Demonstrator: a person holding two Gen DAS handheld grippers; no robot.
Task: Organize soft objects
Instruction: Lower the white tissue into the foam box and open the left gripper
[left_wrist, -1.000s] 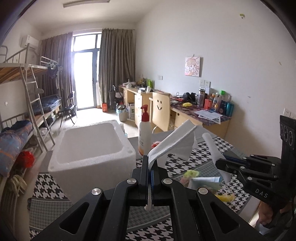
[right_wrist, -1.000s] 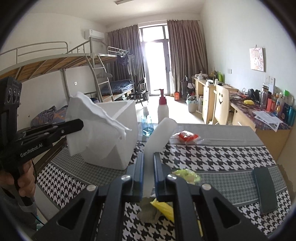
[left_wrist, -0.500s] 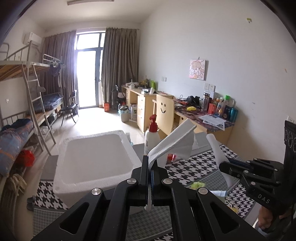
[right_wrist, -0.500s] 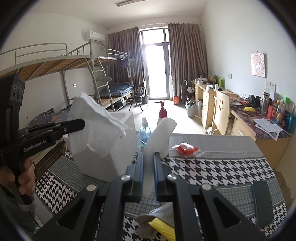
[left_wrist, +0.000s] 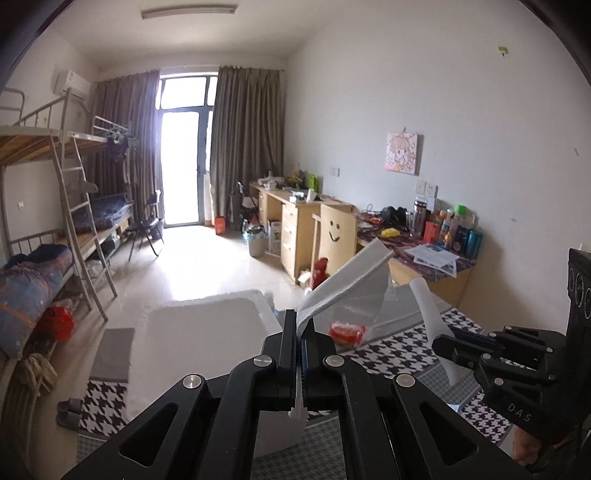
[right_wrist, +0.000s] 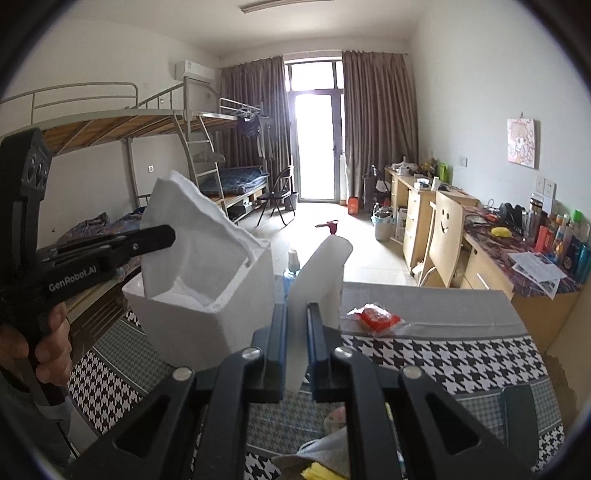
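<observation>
My left gripper (left_wrist: 301, 332) is shut on a folded white tissue (left_wrist: 343, 288) and holds it above the white foam box (left_wrist: 199, 347). In the right wrist view the left gripper (right_wrist: 162, 236) holds that tissue (right_wrist: 195, 236) over the box (right_wrist: 229, 306). My right gripper (right_wrist: 297, 317) is shut on a second white tissue (right_wrist: 321, 273), raised above the table right of the box. It also shows in the left wrist view (left_wrist: 443, 347) with its tissue (left_wrist: 428, 310).
A red snack packet (right_wrist: 376, 317) in clear wrap lies on the houndstooth tablecloth (right_wrist: 443, 362). A pump bottle (right_wrist: 330, 229) and spray bottle (right_wrist: 293, 266) stand behind the box. A dark phone (right_wrist: 521, 417) lies at the right. Yellow and grey soft items (right_wrist: 321, 469) lie near me.
Both grippers have risen and moved toward the foam box with their tissues. The left tissue is now over the box opening.
</observation>
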